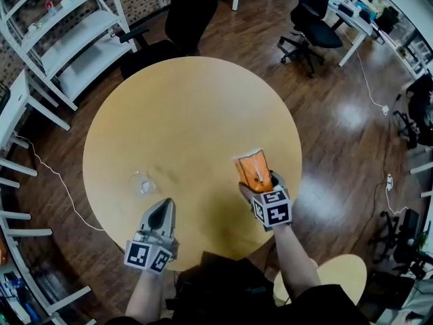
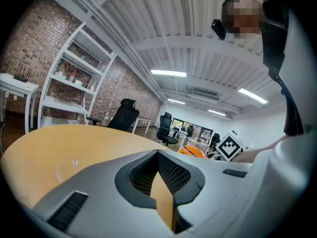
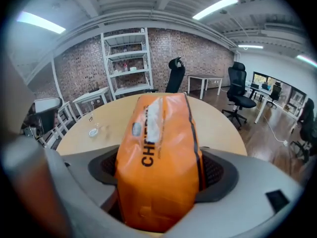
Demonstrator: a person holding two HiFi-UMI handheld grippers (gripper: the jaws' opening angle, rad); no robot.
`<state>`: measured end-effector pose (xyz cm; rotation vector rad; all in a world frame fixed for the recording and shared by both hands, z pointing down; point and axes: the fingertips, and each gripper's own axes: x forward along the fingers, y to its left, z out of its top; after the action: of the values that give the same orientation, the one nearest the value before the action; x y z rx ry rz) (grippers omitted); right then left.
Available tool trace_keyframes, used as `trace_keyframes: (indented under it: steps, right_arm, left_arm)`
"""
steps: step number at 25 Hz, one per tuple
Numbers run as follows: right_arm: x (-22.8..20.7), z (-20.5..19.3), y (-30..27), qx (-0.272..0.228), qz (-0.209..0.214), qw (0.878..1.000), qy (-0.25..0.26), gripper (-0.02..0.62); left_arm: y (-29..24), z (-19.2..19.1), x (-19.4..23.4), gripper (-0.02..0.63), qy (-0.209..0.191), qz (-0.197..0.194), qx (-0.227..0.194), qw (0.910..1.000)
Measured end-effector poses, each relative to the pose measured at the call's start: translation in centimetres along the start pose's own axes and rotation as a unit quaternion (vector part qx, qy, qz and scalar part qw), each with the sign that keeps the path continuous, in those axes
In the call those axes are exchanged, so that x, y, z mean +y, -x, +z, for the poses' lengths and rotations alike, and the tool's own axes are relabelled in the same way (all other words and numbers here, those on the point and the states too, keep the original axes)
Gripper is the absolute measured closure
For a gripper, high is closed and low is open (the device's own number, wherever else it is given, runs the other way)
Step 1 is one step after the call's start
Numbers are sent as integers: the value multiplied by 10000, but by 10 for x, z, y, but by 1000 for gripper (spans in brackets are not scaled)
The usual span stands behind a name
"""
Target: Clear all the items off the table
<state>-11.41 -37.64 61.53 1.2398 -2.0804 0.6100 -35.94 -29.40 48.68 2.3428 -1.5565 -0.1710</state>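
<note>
An orange snack bag stands upright between the jaws of my right gripper, lifted a little above the round wooden table near its right front edge. In the right gripper view the bag fills the gap, and both pads of the right gripper press on its sides. A small clear glass dish lies on the table at the front left. My left gripper hovers just behind the dish, shut, with nothing in it. In the left gripper view its tips meet, and the dish shows low at left.
A black office chair stands at the table's far edge, and another at the back right. White shelving lines the left wall. A round wooden stool sits by my right side.
</note>
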Motion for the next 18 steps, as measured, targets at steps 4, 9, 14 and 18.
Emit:
trace_keyframes:
  steps: [4, 9, 14, 18]
  right_arm:
    - [-22, 1, 39, -333, -479, 9977, -348, 172]
    - [-81, -40, 131, -628, -1169, 9878, -816, 172]
    - [-140, -95, 235, -1068, -1965, 9665, -1260, 172]
    - [-181, -162, 320, -1276, -2519, 9469, -1534, 172]
  left_arm:
    - [-24, 16, -23, 606, -236, -594, -244, 9977]
    - [-57, 7, -111, 606, -276, -1500, -139, 9882]
    - [-72, -1, -223, 606, -454, -2412, -265, 9690]
    - [-69, -24, -331, 606, -513, -3137, -235, 9478]
